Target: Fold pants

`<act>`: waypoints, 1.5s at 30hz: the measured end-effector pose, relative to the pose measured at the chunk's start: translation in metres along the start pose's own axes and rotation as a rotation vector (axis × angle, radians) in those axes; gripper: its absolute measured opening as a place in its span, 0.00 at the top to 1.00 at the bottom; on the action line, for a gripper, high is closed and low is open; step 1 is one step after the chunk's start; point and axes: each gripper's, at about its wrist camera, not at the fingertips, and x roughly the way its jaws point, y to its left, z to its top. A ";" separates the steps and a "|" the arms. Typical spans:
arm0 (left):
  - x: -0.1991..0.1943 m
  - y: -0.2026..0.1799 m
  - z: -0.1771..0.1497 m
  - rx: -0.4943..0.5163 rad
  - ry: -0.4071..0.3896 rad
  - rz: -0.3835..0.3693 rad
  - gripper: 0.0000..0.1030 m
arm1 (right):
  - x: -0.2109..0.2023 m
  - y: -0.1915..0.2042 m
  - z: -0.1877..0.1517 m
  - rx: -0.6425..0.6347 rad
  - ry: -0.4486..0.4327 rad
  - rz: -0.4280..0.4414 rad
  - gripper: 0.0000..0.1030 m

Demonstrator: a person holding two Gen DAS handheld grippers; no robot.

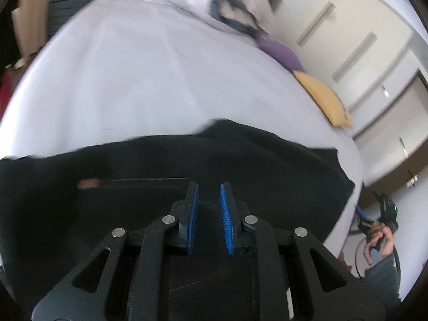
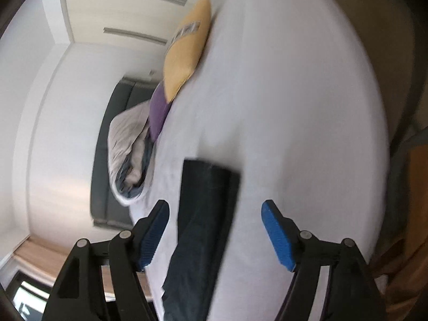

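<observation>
The black pants (image 1: 187, 165) lie folded on the bed (image 1: 133, 80). Above them the left gripper (image 1: 209, 187) is nearly clenched and empty; the right gripper (image 2: 215, 208) is released.

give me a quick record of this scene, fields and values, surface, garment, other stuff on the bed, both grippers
surface: bed with white sheet
garment: dark pants lying flat on the sheet near its edge
other items: yellow cushion, purple cushion, bundled bedding along the far side
left gripper: jaws nearly shut with a narrow gap, nothing visibly clamped, over the pants
right gripper: jaws wide open, empty, pants ahead of it
fold stage: cannot tell, both views are motion-blurred
</observation>
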 end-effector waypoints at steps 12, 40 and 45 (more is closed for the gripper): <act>0.102 -0.080 -0.020 0.111 0.175 -0.091 0.85 | -0.007 -0.004 -0.025 0.051 0.094 -0.026 0.32; 0.157 -0.109 -0.022 0.066 0.268 -0.210 0.85 | -0.008 -0.018 -0.034 0.006 0.105 -0.048 0.93; 0.160 -0.094 -0.023 -0.017 0.278 -0.284 0.85 | -0.012 -0.010 -0.037 -0.054 0.084 -0.084 0.93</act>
